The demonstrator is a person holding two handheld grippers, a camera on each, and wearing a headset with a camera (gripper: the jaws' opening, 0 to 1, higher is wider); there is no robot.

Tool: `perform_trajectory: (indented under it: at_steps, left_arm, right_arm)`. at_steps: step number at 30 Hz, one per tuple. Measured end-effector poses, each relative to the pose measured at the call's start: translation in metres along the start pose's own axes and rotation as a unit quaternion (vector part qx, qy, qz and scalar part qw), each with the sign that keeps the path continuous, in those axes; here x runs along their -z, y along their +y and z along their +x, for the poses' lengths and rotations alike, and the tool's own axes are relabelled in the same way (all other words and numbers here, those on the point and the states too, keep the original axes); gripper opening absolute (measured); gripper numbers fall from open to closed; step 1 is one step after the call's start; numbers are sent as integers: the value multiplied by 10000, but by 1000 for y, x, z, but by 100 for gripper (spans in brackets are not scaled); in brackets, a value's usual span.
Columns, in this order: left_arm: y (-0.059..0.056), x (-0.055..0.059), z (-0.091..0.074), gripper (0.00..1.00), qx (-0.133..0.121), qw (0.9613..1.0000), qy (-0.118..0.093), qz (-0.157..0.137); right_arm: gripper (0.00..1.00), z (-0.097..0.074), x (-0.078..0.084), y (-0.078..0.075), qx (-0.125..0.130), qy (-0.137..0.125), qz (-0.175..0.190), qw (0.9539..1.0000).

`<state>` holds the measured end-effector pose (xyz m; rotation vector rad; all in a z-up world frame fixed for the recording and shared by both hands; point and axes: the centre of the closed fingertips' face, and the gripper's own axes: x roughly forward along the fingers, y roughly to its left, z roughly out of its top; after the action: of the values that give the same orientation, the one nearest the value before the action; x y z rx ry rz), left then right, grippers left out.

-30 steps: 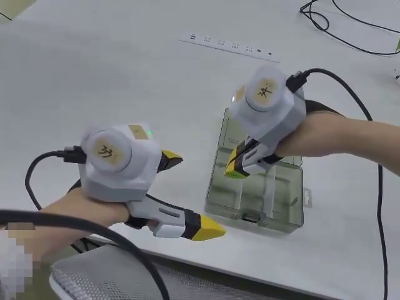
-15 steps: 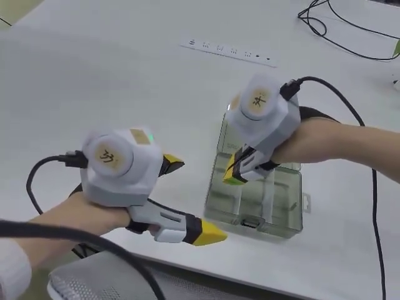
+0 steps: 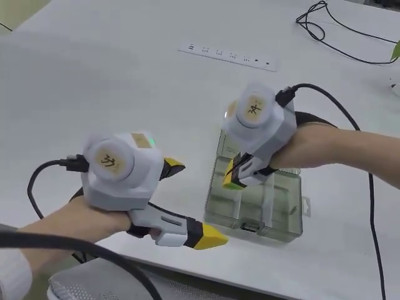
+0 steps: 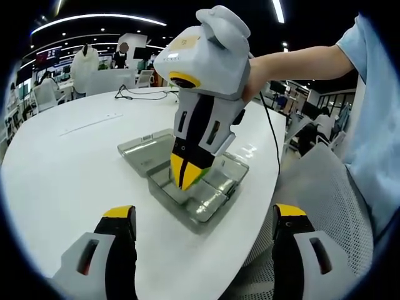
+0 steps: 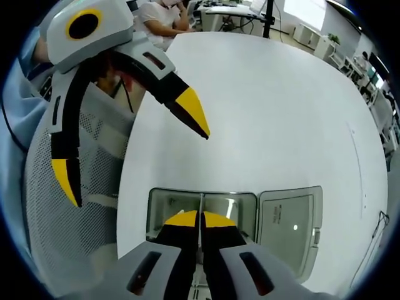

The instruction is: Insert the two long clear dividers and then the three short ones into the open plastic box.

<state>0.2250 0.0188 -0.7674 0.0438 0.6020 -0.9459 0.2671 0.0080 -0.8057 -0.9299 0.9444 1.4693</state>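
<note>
The clear plastic box (image 3: 292, 220) lies open near the table's front edge, its lid (image 5: 290, 220) flat behind it. Clear dividers (image 3: 269, 201) stand inside. My right gripper (image 3: 234, 181) points down into the box's left part, its jaws pressed together. In the right gripper view a thin clear divider edge (image 5: 201, 203) runs out from between the tips of the right gripper (image 5: 200, 219). My left gripper (image 3: 190, 200) hovers left of the box with its jaws wide apart and nothing between them. From the left gripper (image 4: 204, 215) I see the right gripper (image 4: 185, 176) dipping into the box (image 4: 206, 211).
A white power strip (image 3: 228, 55) lies far back on the white table (image 3: 94, 81), and black cables (image 3: 340, 37) loop at the back right. A grey mesh chair (image 3: 94, 282) sits just below the table's front edge. People sit in the background.
The head camera has shifted a little. Both grippers keep about the same places relative to the box.
</note>
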Motion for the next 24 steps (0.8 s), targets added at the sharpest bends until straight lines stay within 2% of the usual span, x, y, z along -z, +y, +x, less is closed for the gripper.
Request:
perform_trajectory:
  at_steps: [9,13,15,19,21,24]
  left_arm:
    - [1,-1,-2,92,-27,10000,7,7]
    - [0,0,-2,92,-24,10000,35,22]
    - [-1,0,-2,92,-17,10000,45,26]
    - [-2,0,-1,92,3,10000,56,48]
    - [-3,-2,-1,92,13,10000,50,49]
    - [-3,-3,-1,92,16,10000,25,31]
  right_arm:
    - [3,0,0,0,10,-36,-108,9999]
    - [4,-3,-2,1,57,-270,-155,9995]
    - [10,-6,-5,0,97,-449,-154,9988]
    - [19,-11,-5,-2,159,-595,-99,9981]
    - [27,-16,-7,-2,174,-836,-73,9963]
    - [37,-21,-6,0,185,-1035,-50,9944]
